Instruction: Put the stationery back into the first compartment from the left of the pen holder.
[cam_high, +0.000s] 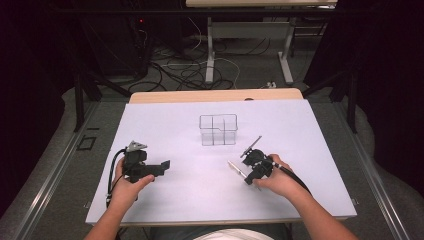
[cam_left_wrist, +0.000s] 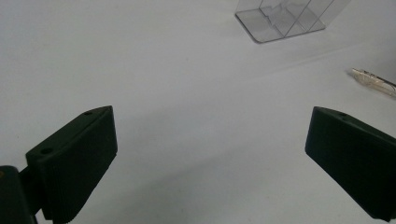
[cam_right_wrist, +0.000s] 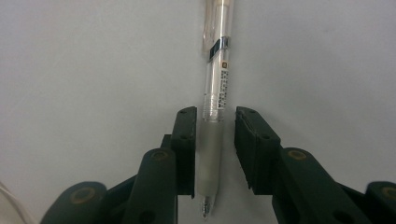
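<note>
On the white desk (cam_high: 200, 190), left side, left hand (cam_high: 127, 185) holds left gripper (cam_high: 162, 167), jaws pointing right, cable looping down by the wrist. Left gripper view: jaws wide apart, nothing between them, bare desk surface under them. Mid-desk, toward the far edge, clear plastic organizer (cam_high: 218, 129) stands upright with inner dividers making compartments; looks empty. Left gripper view has it at top right (cam_left_wrist: 285, 18), plus pen end (cam_left_wrist: 373, 81) at the right edge. Right of center, clear-barrel pen (cam_high: 237, 169) lies flat on the desk, well apart from the organizer, near side of it. Right hand (cam_high: 282, 180) holds right gripper (cam_high: 250, 177) at the pen. Right gripper view: jaws straddle the pen's (cam_right_wrist: 212, 140) frosted rubber grip, left jaw touching it, right jaw with a small gap, so partly open, not clamped. Pen tip points back toward the camera, printed label on barrel beyond the jaws.
</note>
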